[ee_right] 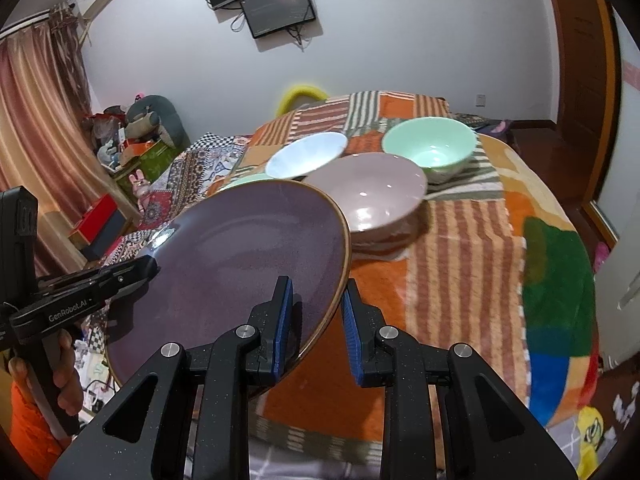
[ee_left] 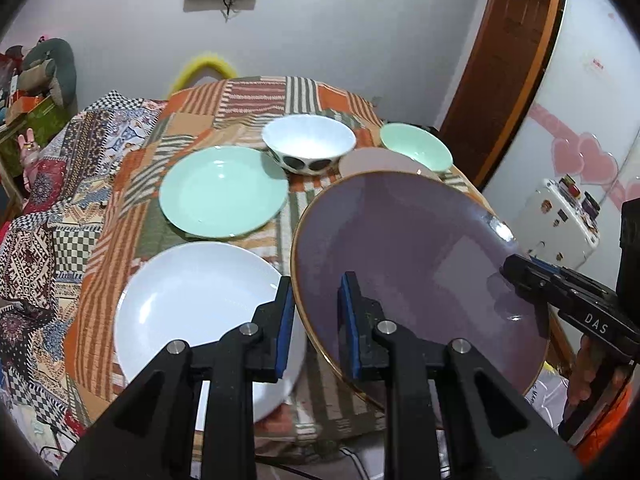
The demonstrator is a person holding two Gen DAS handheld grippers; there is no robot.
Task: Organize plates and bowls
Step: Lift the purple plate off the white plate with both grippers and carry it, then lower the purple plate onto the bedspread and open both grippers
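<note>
A: Held off the table, that purple plate (ee_left: 420, 248), tilted, gilt-brown rim, glossy glaze with a bright glare spot near one edge

B: Clamped by both. Left claw (ee_left: 316, 320) pinching the near rim, one blue pad over the face, one under. Right claw (ee_right: 316, 320) closed on the opposite edge the same way

A: Risky, thin rim grips on slick glaze. Could slide out if either hand drifts apart or twists against the other

B: Could also clip the pink bowl (ee_right: 372, 196) just beyond the plate's far edge, or the white plate (ee_left: 200, 320) lying just beside and below on the left

A: Worth noting the soft patchwork blanket (ee_right: 460, 264) under everything. Uneven support, so anything set down crooked might rock or tip

B: Elsewhere: mint green plate (ee_left: 224, 192) flat behind the white one, dotted white bowl (ee_left: 308, 144) and mint green bowl (ee_right: 430, 148) at the back, all apart from each other

A: Likely bound for a stack of plates, judging by the task. Hard to tell which one

B: Heavy-looking, wide, shallow. Best kept level and lowered slowly, both claws released together
</note>
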